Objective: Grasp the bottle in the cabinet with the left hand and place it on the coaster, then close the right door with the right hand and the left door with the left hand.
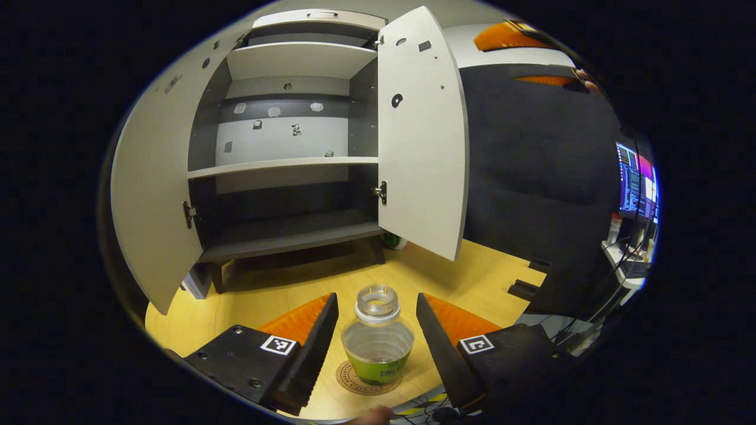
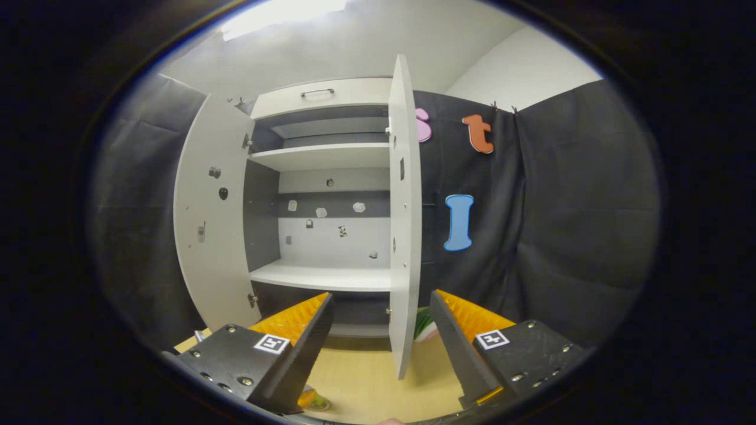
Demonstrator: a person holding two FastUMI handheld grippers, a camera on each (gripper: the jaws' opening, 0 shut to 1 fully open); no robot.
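A clear, capless bottle (image 1: 378, 339) with a green label stands upright on a round brown coaster (image 1: 354, 381) on the yellow table. My left gripper (image 1: 378, 330) is open, its fingers on either side of the bottle with a gap on each side. The white cabinet (image 1: 283, 165) stands behind with both doors open: left door (image 1: 153, 195), right door (image 1: 420, 136). In the right gripper view my right gripper (image 2: 381, 336) is open, and the right door (image 2: 404, 224) stands edge-on straight ahead between its fingers; the left door (image 2: 212, 224) is swung wide.
The cabinet shelves (image 1: 283, 166) hold nothing. A green and white object (image 1: 393, 241) sits on the table behind the right door, also seen as a green thing (image 2: 424, 324). A desk with lit monitors (image 1: 638, 186) is at far right. The yellow table (image 1: 472, 277) stretches before the cabinet.
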